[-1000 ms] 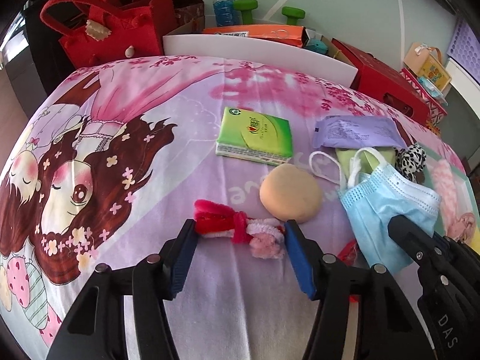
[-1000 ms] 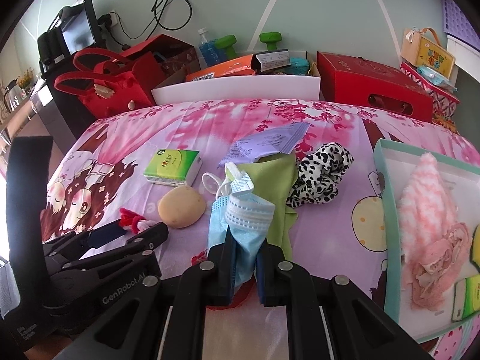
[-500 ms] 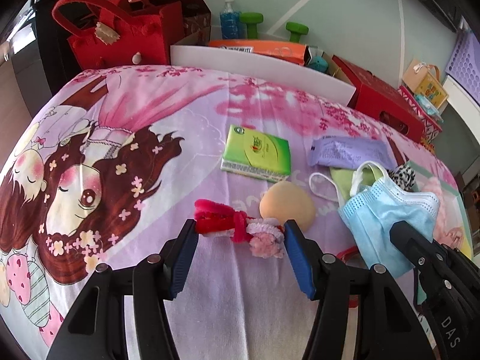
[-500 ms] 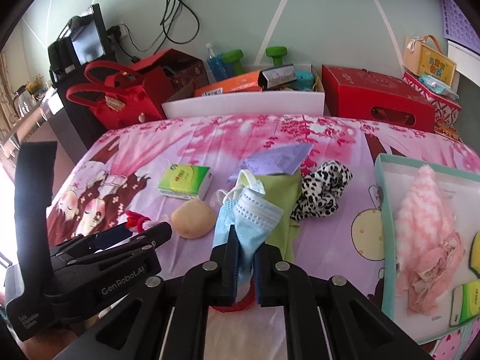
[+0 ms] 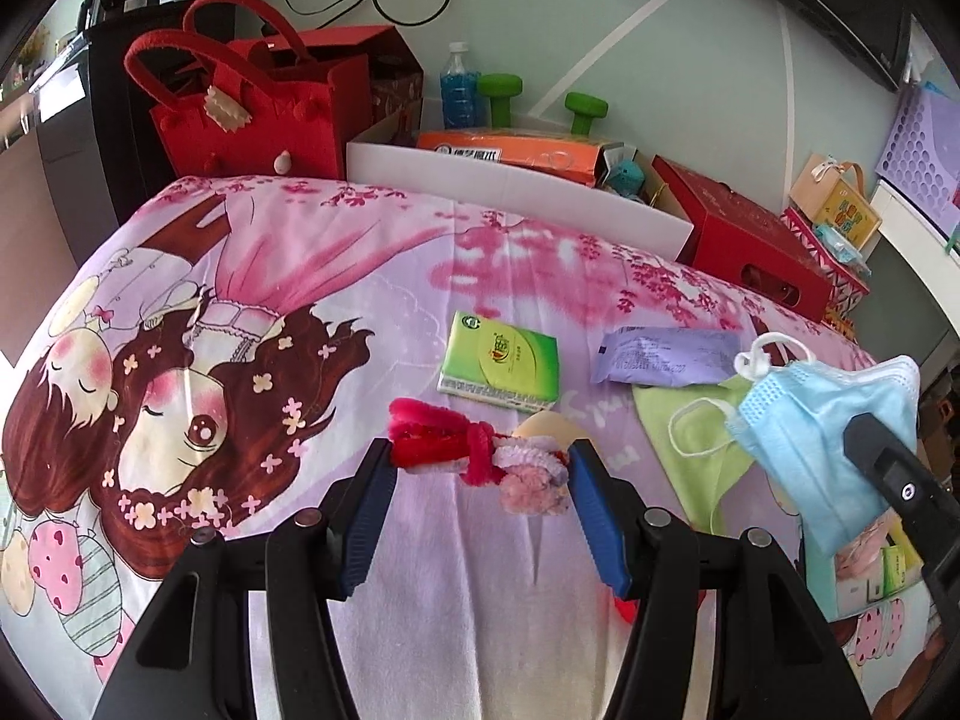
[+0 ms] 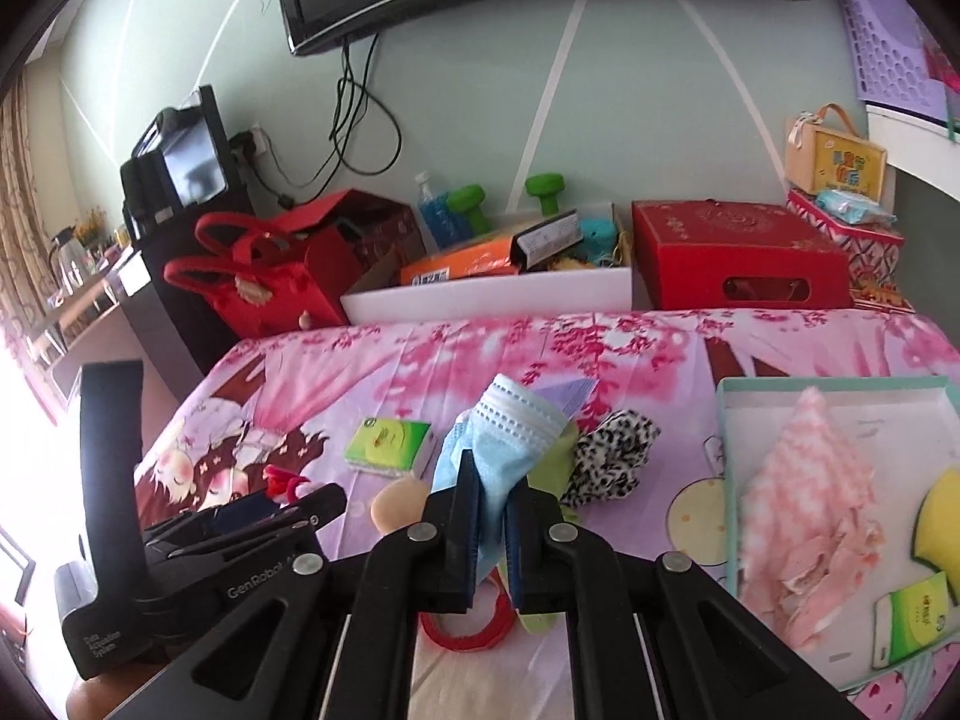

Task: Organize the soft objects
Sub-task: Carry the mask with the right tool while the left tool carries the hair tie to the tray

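Soft objects lie spread over a cartoon-print bedsheet (image 5: 252, 276), and two are clamped. Nearest in the left wrist view, the left gripper (image 5: 480, 468) holds a red-and-pink fuzzy twist (image 5: 480, 459) lengthwise between its blue pads, jaws about half wide, the twist raised off the sheet. Just behind the twist peeks a beige sponge puff (image 5: 543, 420). In the right wrist view, the right gripper (image 6: 492, 498) is pinched nearly shut on a blue face mask (image 6: 504, 438) — the mask stands up from the jaws, its white ear loops dangling. Under that gripper lies a red ring (image 6: 474, 630). Beside the mask, on the sheet, are a lime cloth (image 5: 696, 438) and a black-and-white spotted scrunchie (image 6: 612, 456). Farther out rest a green tissue pack (image 5: 498, 363) and a lilac packet (image 5: 660, 357), near each other but apart. Off to the right sits a teal-rimmed tray (image 6: 840, 385) holding a pink knit cloth (image 6: 804, 480), a yellow sponge (image 6: 939, 516) and another tissue pack (image 6: 915, 618). Beyond the bed's far edge — a red felt bag (image 5: 252, 114), a white box (image 5: 510, 192) and a red carton (image 6: 738, 258).
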The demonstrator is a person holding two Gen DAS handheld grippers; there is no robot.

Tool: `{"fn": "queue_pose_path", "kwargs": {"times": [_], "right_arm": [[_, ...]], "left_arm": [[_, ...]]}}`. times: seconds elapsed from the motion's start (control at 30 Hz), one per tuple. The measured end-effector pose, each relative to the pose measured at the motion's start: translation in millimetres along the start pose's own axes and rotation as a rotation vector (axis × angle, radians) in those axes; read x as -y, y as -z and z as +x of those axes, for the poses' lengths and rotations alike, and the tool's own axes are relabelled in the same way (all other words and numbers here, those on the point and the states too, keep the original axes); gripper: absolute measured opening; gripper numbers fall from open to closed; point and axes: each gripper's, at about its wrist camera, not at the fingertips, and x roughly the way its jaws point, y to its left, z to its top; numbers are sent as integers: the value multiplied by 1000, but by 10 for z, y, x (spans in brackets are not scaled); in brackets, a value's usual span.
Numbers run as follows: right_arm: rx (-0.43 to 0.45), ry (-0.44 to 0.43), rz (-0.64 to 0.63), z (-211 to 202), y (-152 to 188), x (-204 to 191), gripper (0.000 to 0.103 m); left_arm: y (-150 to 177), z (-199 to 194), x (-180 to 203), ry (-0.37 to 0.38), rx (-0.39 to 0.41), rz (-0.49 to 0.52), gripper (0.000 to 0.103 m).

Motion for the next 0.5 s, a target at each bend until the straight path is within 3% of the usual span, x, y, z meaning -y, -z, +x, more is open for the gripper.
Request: {"fn": "queue_pose_path", "kwargs": {"times": [0.5], "right_arm": [[111,45,70,-440,-174,293,7]], "left_arm": [[-85,-251,239,32,78,45,60]]}}
